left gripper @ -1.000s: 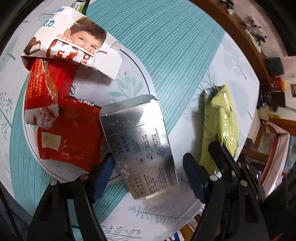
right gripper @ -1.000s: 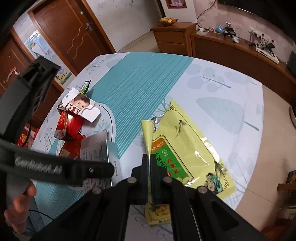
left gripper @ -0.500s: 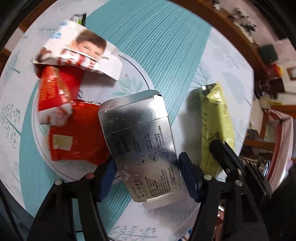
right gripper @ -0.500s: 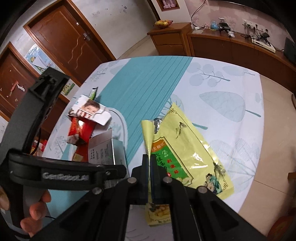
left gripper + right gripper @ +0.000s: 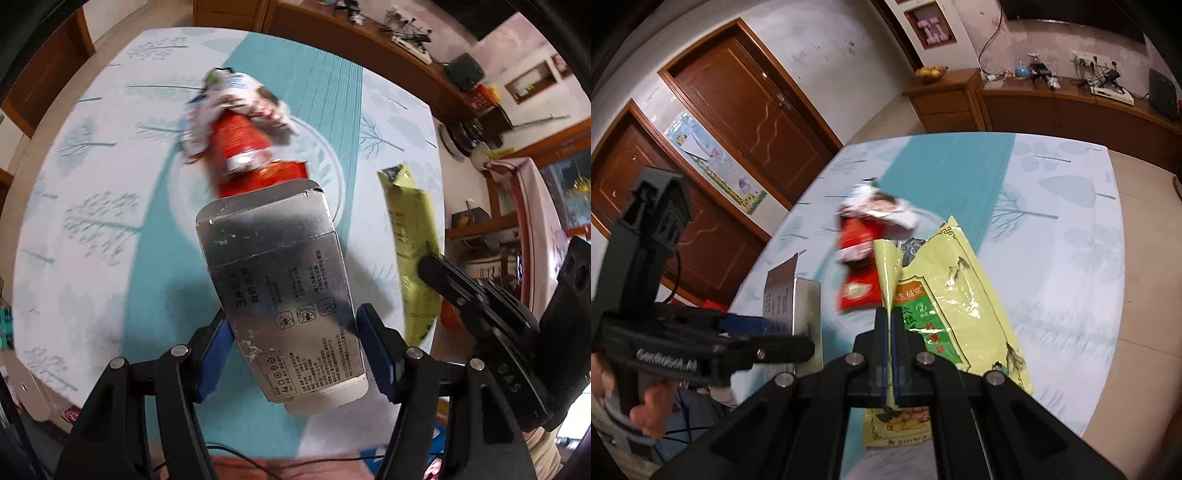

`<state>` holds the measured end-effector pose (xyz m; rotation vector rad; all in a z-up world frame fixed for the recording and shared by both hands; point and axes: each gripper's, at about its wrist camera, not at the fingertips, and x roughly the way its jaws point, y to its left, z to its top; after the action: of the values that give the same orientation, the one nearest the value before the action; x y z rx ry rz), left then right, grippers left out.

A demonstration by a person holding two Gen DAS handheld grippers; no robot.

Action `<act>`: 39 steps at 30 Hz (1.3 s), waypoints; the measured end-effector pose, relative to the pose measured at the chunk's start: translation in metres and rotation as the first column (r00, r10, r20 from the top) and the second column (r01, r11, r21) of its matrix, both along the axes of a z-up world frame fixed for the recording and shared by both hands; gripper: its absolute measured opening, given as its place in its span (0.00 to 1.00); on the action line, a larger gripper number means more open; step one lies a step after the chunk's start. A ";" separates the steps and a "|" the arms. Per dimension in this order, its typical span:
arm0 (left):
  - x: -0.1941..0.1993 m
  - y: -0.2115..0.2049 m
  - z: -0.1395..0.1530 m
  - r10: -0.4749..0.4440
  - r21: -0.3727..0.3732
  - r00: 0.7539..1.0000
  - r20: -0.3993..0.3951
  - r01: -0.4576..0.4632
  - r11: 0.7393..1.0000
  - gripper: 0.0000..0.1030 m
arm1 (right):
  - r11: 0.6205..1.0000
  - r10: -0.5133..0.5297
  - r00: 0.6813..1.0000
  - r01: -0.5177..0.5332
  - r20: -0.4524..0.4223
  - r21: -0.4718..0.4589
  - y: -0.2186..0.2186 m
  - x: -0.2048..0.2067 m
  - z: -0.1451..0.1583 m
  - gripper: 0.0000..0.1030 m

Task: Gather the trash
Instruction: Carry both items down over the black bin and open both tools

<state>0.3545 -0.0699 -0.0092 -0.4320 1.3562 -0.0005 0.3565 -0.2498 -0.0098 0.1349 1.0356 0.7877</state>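
Between blue pads [image 5: 218, 350], a scuffed silver carton [image 5: 280, 291].

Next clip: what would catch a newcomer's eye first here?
The silver box fills the left wrist view, clamped between the left tool's blue pads above the table. In the right wrist view the right tool is shut on a yellow-green bag, held clear of the cloth. Red wrappers lie heaped on the table behind the box.
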 end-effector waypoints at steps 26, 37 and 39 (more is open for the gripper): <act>-0.349 0.106 -0.026 -0.388 0.009 0.921 0.031 0.388 0.922 0.63 | 0.979 -0.182 0.983 0.183 0.016 -0.094 0.126 -0.388 -0.012 0.01; -0.374 0.086 -0.207 -0.335 0.012 0.939 -0.077 0.337 0.942 0.63 | 0.966 -0.162 0.985 0.146 -0.062 -0.212 0.120 -0.413 -0.176 0.01; -0.367 0.085 -0.245 -0.314 0.021 0.945 -0.086 0.317 0.948 0.63 | 0.966 -0.158 0.986 0.142 -0.058 -0.217 0.118 -0.404 -0.217 0.01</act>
<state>-0.0122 0.0148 -0.2538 -0.1823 1.4920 -0.2261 -0.0478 -0.1317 -0.2263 0.0591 1.1602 0.5339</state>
